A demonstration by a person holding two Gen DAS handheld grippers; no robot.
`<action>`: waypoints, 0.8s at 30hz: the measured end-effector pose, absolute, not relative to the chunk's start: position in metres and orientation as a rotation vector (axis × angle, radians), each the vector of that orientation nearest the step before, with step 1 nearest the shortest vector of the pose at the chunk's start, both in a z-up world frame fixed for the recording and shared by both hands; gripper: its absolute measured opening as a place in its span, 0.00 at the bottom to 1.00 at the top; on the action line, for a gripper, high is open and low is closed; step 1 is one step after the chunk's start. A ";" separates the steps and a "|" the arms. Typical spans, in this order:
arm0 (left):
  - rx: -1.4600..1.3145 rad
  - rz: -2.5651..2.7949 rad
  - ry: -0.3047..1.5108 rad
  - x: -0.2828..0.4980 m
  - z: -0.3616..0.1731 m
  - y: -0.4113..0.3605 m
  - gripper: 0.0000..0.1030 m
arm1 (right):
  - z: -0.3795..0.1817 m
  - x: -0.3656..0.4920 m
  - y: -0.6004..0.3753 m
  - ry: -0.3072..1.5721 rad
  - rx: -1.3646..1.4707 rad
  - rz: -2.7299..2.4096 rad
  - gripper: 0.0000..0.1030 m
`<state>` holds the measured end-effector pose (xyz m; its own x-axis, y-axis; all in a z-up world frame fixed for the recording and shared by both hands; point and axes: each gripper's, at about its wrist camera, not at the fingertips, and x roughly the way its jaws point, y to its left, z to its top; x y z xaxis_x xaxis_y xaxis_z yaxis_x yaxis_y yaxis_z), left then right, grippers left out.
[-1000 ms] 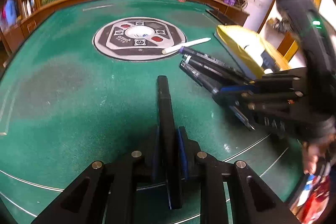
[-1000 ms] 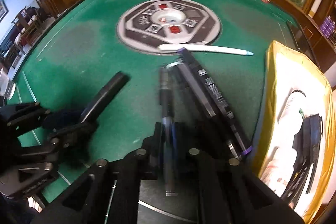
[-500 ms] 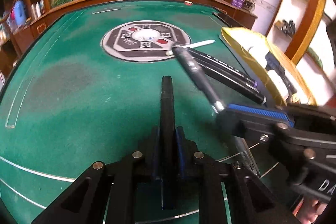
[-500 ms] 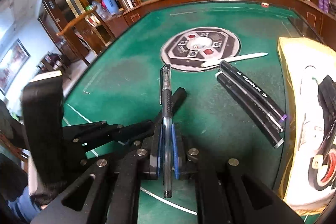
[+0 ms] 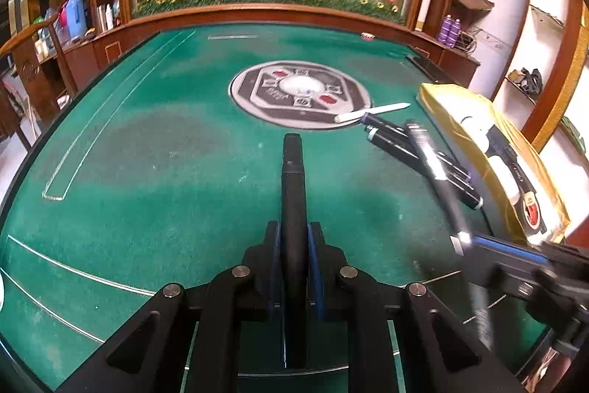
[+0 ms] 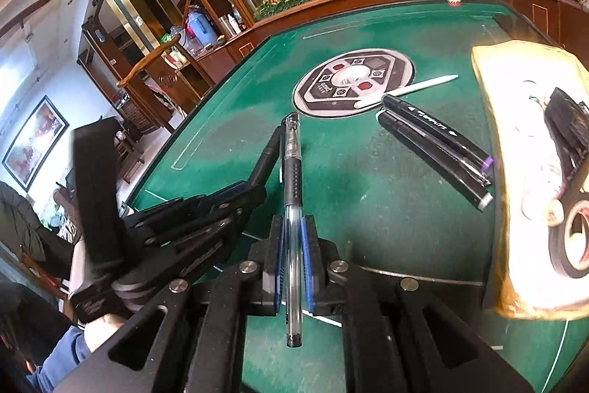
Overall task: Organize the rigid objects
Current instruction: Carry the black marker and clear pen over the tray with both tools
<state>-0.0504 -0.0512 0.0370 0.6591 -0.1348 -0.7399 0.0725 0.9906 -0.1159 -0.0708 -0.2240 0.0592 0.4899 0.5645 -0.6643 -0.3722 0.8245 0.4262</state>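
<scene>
My left gripper (image 5: 293,238) is shut on a thick black marker (image 5: 292,172) that sticks out forward over the green table. The right gripper (image 6: 293,231) is shut on a clear gel pen (image 6: 292,168) with a black grip. In the right wrist view the left gripper (image 6: 254,190) sits to the left with its black marker (image 6: 268,153) beside the gel pen. In the left wrist view the right gripper (image 5: 478,242) shows at the right edge, its gel pen (image 5: 434,172) blurred. Two black markers (image 6: 434,142) and a white pen (image 6: 408,87) lie on the felt.
A round grey control plate (image 5: 300,93) sits in the middle of the green table (image 5: 147,153). A yellow tray (image 6: 497,135) with tape rolls and small items stands at the right. A wooden rim borders the table's far side.
The right gripper has lifted the gel pen off the pile of markers and swung away from it, toward the near right in the left wrist view. The left gripper keeps its marker, barely moved.
</scene>
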 end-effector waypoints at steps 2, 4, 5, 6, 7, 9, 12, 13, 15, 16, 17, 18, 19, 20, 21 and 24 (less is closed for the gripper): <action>-0.094 -0.104 0.844 -0.048 0.036 -0.049 0.15 | 0.063 -0.076 -0.226 0.880 0.238 0.570 0.08; -0.083 -0.112 0.827 -0.051 0.038 -0.050 0.15 | 0.066 -0.082 -0.229 0.874 0.231 0.559 0.08; -0.074 -0.122 0.812 -0.053 0.040 -0.052 0.15 | 0.067 -0.084 -0.231 0.875 0.232 0.553 0.08; -0.069 -0.126 0.803 -0.055 0.041 -0.054 0.15 | 0.067 -0.084 -0.233 0.877 0.232 0.547 0.08; -0.067 -0.134 0.796 -0.056 0.041 -0.055 0.15 | 0.068 -0.084 -0.234 0.880 0.230 0.539 0.08; -0.074 -0.142 0.795 -0.055 0.041 -0.054 0.15 | 0.068 -0.081 -0.234 0.886 0.229 0.525 0.08; -0.088 -0.143 0.787 -0.057 0.042 -0.051 0.15 | 0.067 -0.065 -0.224 0.896 0.240 0.519 0.08; -0.093 -0.151 0.779 -0.059 0.044 -0.050 0.15 | 0.066 -0.060 -0.220 0.898 0.241 0.521 0.08; -0.103 -0.157 0.774 -0.060 0.044 -0.048 0.15 | 0.065 -0.044 -0.203 0.905 0.232 0.536 0.08; -0.113 -0.154 0.774 -0.060 0.045 -0.047 0.15 | 0.065 -0.039 -0.197 0.908 0.228 0.542 0.08; -0.127 -0.155 0.775 -0.059 0.045 -0.045 0.15 | 0.066 -0.031 -0.188 0.907 0.227 0.553 0.08; -0.139 -0.159 0.776 -0.059 0.045 -0.044 0.15 | 0.068 -0.027 -0.184 0.904 0.222 0.559 0.08; -0.160 -0.167 0.775 -0.058 0.045 -0.041 0.15 | 0.070 -0.022 -0.179 0.896 0.211 0.561 0.08; -0.173 -0.167 0.773 -0.058 0.046 -0.039 0.15 | 0.072 -0.018 -0.176 0.887 0.199 0.560 0.08; -0.185 -0.164 0.768 -0.059 0.046 -0.037 0.15 | 0.075 -0.015 -0.175 0.877 0.195 0.558 0.08; -0.195 -0.167 0.741 -0.061 0.049 -0.036 0.15 | 0.078 -0.008 -0.179 0.873 0.211 0.557 0.08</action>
